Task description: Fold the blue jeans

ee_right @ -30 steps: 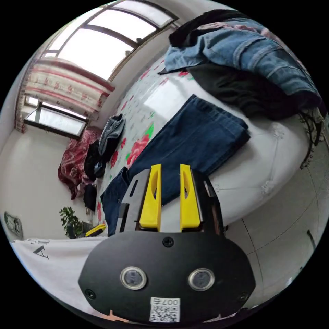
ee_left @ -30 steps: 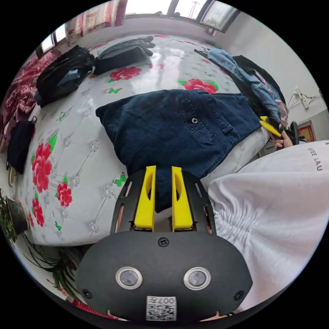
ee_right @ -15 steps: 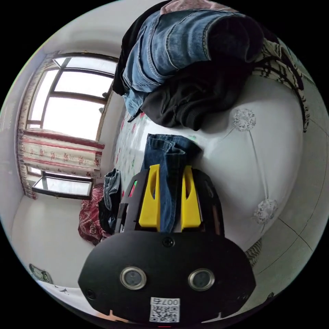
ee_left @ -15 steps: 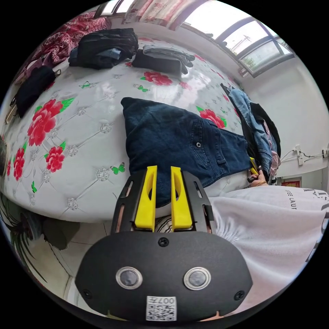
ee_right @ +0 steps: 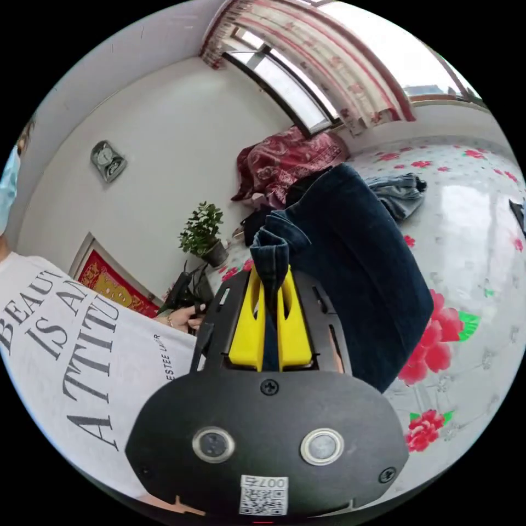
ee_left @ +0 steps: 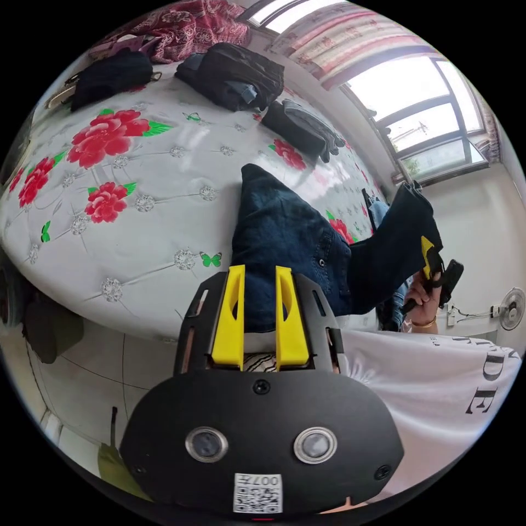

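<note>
The dark blue jeans (ee_left: 285, 230) lie on the flowered bed (ee_left: 137, 181), waist end hanging at the near edge. My left gripper (ee_left: 258, 274) is open at that waist end, with denim showing in the gap between its yellow jaws. My right gripper (ee_right: 268, 274) is shut on the bunched leg end of the jeans (ee_right: 356, 263) and holds it up off the bed. In the left gripper view the right gripper (ee_left: 430, 255) appears at the right, in a hand, with the lifted leg (ee_left: 394, 246) hanging from it in an arc.
Folded dark clothes (ee_left: 235, 76), a grey pile (ee_left: 307, 123) and a red blanket (ee_left: 192, 22) lie at the bed's far side. The person's white shirt (ee_left: 438, 394) is close on the right. A potted plant (ee_right: 203, 233) stands by the wall. Tiled floor (ee_left: 71, 372) runs below the bed edge.
The right gripper has shut on the leg end and lifted it off the bed, swinging it back over the jeans. The left gripper has stayed open at the waist; both cameras rolled.
</note>
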The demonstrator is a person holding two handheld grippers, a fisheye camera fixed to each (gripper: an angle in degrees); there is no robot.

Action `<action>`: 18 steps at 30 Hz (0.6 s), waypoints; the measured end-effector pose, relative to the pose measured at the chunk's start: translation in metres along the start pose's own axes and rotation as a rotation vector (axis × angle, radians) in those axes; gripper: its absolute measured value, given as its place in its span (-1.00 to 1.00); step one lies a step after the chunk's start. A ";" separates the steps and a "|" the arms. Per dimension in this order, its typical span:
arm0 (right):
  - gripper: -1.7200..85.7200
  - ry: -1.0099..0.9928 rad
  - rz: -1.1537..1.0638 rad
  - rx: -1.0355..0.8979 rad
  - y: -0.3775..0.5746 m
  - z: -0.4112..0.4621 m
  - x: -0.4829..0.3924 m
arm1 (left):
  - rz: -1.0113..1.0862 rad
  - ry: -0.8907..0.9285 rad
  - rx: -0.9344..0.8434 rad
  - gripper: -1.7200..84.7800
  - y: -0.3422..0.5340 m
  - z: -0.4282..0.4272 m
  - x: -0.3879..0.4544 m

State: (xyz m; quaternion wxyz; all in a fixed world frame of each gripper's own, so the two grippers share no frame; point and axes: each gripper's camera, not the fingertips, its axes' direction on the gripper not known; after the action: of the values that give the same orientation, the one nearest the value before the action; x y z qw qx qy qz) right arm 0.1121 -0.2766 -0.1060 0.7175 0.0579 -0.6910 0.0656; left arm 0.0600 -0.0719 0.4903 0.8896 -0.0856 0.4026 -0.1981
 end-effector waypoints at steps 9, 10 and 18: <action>-0.79 -0.189 0.136 -0.380 0.012 0.145 0.045 | -0.073 0.097 -0.002 -0.71 -0.005 -0.006 -0.048; -0.78 -0.128 0.208 -0.304 0.015 0.121 0.066 | -0.073 0.110 -0.008 -0.69 -0.008 -0.004 -0.054; -0.71 0.177 0.718 -0.024 0.099 0.004 0.193 | -0.005 0.222 -0.162 -0.59 -0.058 0.042 -0.076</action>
State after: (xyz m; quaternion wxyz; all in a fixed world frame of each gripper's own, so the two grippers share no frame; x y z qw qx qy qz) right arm 0.0983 -0.1774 0.0864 0.7064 -0.2028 -0.6032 0.3098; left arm 0.0301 -0.0930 0.5879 0.8291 -0.1358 0.5132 -0.1753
